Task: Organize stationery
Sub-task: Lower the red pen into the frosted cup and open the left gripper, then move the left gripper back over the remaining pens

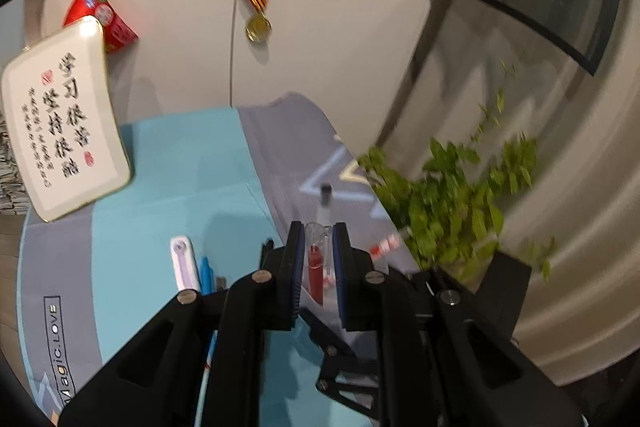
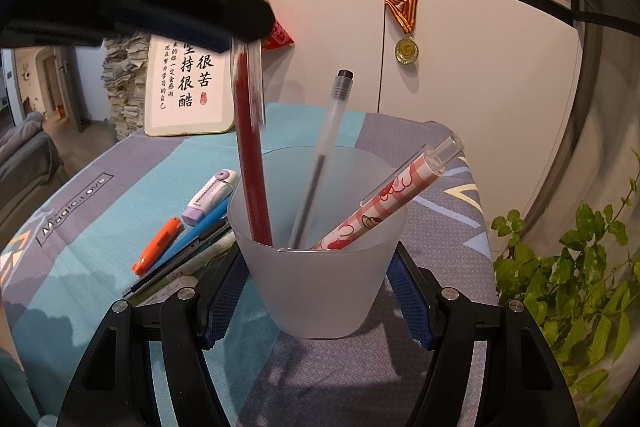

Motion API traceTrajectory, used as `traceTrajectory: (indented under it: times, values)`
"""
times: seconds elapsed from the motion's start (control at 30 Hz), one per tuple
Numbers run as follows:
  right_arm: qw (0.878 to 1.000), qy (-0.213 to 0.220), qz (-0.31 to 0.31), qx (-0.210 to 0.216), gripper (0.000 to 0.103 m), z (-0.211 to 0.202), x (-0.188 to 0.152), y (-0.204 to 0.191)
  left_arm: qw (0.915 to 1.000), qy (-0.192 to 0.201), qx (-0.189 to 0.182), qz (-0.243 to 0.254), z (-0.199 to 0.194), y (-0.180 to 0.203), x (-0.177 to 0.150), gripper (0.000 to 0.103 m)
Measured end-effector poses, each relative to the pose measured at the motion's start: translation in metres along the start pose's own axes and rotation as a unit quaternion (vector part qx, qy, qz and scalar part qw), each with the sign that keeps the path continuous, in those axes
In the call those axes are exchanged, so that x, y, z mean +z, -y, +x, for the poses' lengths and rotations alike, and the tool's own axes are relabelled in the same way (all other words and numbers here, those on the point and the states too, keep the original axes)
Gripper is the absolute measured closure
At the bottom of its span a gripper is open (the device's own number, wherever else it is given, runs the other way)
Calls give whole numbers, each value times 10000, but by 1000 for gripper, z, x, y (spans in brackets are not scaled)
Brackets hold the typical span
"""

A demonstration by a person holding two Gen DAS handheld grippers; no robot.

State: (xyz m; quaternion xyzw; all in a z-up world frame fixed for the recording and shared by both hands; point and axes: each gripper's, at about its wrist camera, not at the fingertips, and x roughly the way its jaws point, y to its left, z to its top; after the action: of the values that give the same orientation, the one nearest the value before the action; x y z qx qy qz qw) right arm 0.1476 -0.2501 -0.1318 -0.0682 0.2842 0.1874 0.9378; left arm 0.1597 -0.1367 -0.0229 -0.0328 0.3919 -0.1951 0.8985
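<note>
My right gripper (image 2: 316, 289) is shut on a frosted plastic cup (image 2: 332, 311), which stands on the patterned cloth. Two pens lean inside the cup: a clear pen with a black cap (image 2: 325, 143) and a pink checked pen (image 2: 394, 193). My left gripper (image 2: 244, 27) comes in from the upper left, shut on a red pen (image 2: 250, 147). That pen is nearly upright, with its lower end inside the cup. In the left wrist view the red pen (image 1: 316, 267) sits between the pads of the left gripper (image 1: 318, 231), above the black-capped pen (image 1: 326, 193).
Left of the cup lie an orange pen (image 2: 158, 245), a purple-and-white cutter (image 2: 210, 197), a blue pen (image 2: 196, 235) and several darker pens. A framed calligraphy board (image 2: 188, 87) leans at the back. A leafy plant (image 2: 580, 287) stands at the right. A medal (image 2: 407, 49) hangs on the cabinet.
</note>
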Motion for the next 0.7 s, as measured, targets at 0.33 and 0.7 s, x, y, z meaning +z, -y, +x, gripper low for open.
traceTrajectory:
  times: [0.33,0.7]
  values:
    - [10000,-1,-5,2,33,0,-1,-1,9995,78,219,-215,-22,-26,-9,73]
    - [10000,-6,-4,1,32,0,-1,-1,9914,-625,783,-848,8,-82,-37,75]
